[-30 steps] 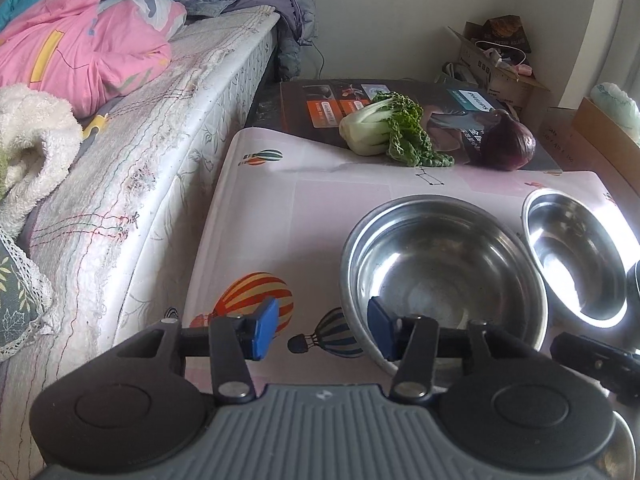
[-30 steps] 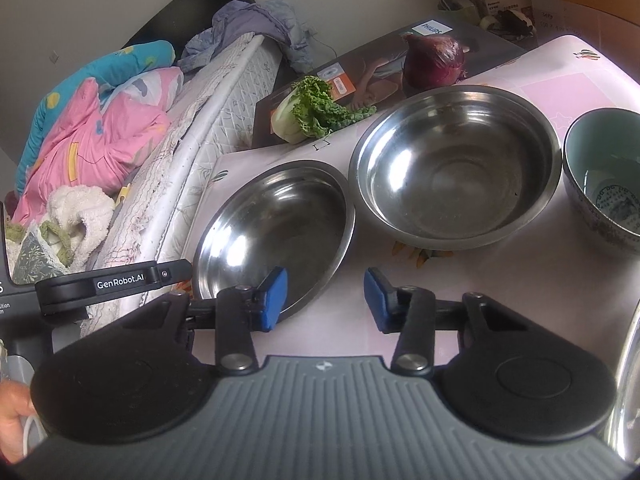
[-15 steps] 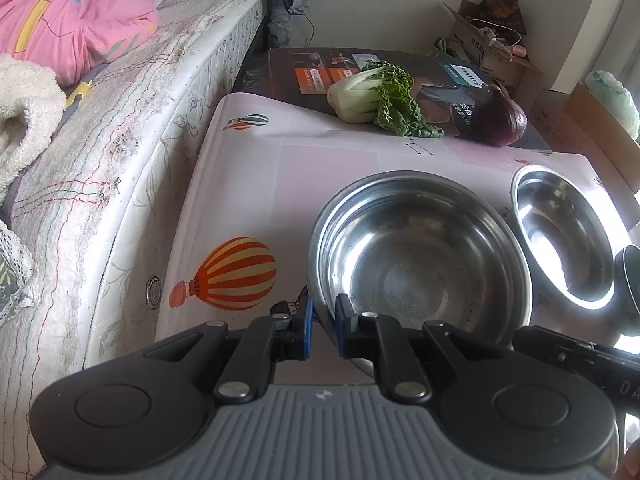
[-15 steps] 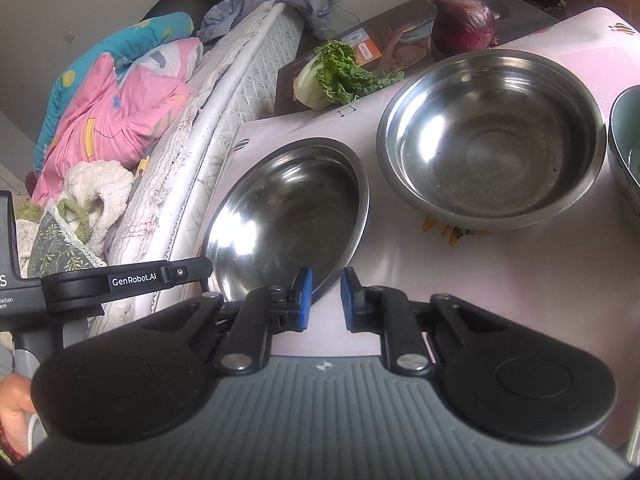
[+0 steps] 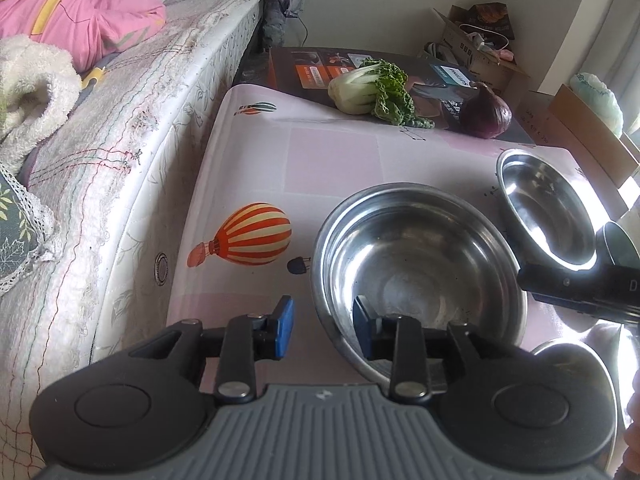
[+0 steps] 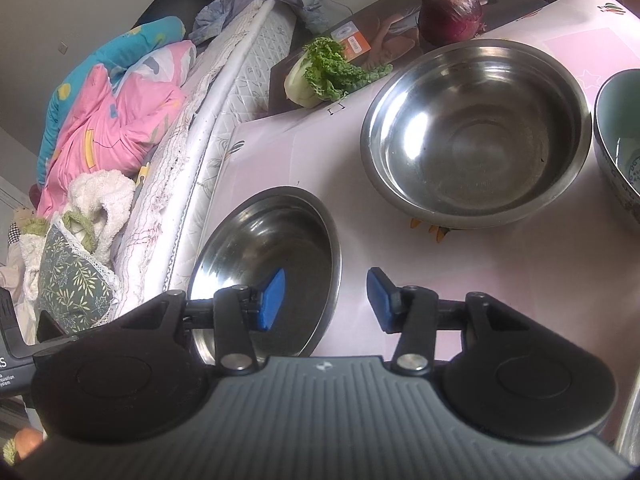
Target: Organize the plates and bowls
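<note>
Steel bowl (image 5: 416, 264), round and mouth-up, sits near the table's (image 5: 332, 160) front-left edge, its near rim between the left gripper's (image 5: 324, 326) fingers, whose jaws have just been opening and press on nothing. The right gripper (image 6: 326, 298) straddles the same bowl's rim, likewise just parted and empty. A second steel bowl (image 6: 476, 132) sits just beyond, then a green-lined bowl (image 6: 620, 140), bok choy (image 5: 372, 90), red onion (image 5: 486, 114); a bed (image 5: 132, 128) flanks the left.
</note>
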A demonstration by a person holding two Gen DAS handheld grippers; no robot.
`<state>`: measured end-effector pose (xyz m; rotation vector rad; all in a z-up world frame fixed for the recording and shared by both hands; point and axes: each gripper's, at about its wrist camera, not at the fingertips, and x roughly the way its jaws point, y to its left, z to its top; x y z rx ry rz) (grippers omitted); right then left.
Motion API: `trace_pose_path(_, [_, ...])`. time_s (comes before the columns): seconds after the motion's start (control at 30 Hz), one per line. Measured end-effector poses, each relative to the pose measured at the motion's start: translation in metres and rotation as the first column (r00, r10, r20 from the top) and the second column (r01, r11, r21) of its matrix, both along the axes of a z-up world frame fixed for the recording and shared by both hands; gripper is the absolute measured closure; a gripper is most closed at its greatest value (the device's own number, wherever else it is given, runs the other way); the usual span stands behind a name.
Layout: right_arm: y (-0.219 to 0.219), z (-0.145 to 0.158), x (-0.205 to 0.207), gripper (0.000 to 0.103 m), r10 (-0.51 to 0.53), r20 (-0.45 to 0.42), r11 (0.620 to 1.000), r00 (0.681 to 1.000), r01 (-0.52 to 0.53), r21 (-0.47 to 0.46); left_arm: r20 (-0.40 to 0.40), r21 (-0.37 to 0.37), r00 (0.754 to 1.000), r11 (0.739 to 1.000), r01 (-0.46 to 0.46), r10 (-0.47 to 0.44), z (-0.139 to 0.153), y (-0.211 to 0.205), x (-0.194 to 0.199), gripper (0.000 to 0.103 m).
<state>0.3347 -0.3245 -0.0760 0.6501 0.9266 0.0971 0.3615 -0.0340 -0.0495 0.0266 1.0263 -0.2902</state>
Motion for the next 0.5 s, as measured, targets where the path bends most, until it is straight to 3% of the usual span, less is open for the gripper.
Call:
trace_pose_path(0.07, [0.001,-0.001,0.007,0.060,0.009,-0.006,1.000,1.000,-0.009,-0.008,-0.004,-0.007,1.000,1.000,-0.008,0.007,0.000,-0.001,0.005,0.069])
trace_pose_path(0.2, [0.003,-0.006,0.017,0.075,0.023,-0.019,1.000,1.000,-0.023,-0.008,-0.010,0.003,1.000,1.000,-0.020,0.020,-0.001,-0.003,0.011,0.070])
trace_pose_path(0.3, [0.004,-0.009,0.021,0.086,0.025,-0.028,1.000,0.999,-0.025,0.007,-0.018,0.007,1.000,1.000,-0.016,0.016,-0.003,-0.005,0.014,0.082])
trace_pose_path(0.5, [0.004,-0.011,0.020,0.091,0.033,-0.026,0.999,0.999,-0.033,0.010,-0.021,0.012,0.999,1.000,-0.027,0.027,-0.003,-0.003,0.014,0.090])
